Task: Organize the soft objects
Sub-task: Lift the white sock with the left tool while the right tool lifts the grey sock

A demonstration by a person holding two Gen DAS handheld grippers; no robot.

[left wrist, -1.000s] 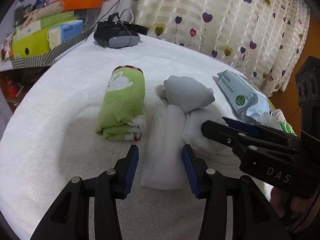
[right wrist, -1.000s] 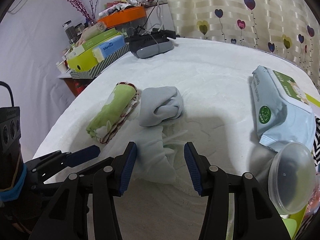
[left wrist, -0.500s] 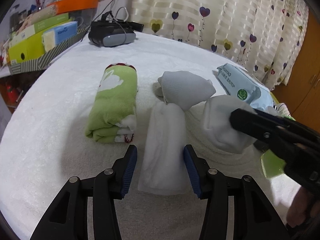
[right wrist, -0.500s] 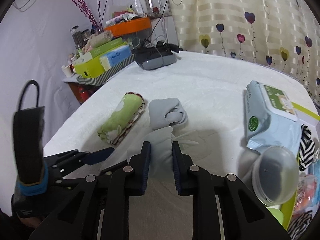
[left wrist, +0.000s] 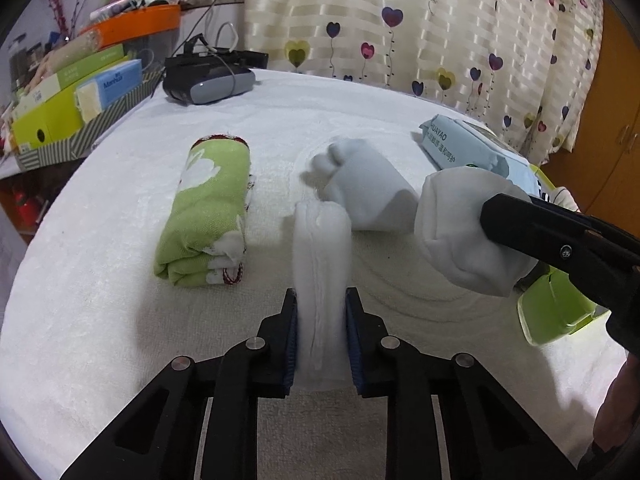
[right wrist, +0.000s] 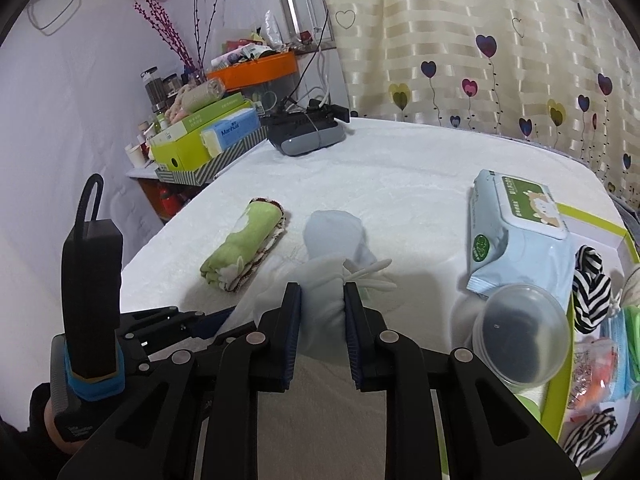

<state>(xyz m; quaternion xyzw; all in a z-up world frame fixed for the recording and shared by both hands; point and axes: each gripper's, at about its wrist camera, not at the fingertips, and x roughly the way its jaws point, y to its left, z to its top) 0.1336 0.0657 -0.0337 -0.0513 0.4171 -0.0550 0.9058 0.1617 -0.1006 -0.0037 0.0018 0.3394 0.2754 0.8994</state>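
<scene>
Left wrist view: a long white folded cloth (left wrist: 320,264) lies on the white-covered desk (left wrist: 100,340), its near end pinched between the blue pads of the left gripper (left wrist: 321,336), whose jaws have just been closing onto it. At about 2 o'clock from it the right gripper (right wrist: 322,332) holds a white cloth bundle (left wrist: 460,232) lifted clear of the surface, jaws pressed into the fabric. Just beyond the long cloth, touching its far end, sits a pale grey balled sock (left wrist: 360,184); at 10 o'clock, apart from it, rests a rolled green towel (left wrist: 208,208). A pack of wet wipes (left wrist: 464,148) lies further back at 1 o'clock, and a headset (left wrist: 208,80) at the far edge.

To do this step well, I would judge the left grip deep enough only if the pads catch all the layers, otherwise the fold may slide open on lifting. Raise it slowly, straight up, so it does not drag the grey sock along. Keep the two held pieces apart, and carry each low towards its place, perhaps the green-rimmed tray (right wrist: 592,220) at 3 o'clock.
</scene>
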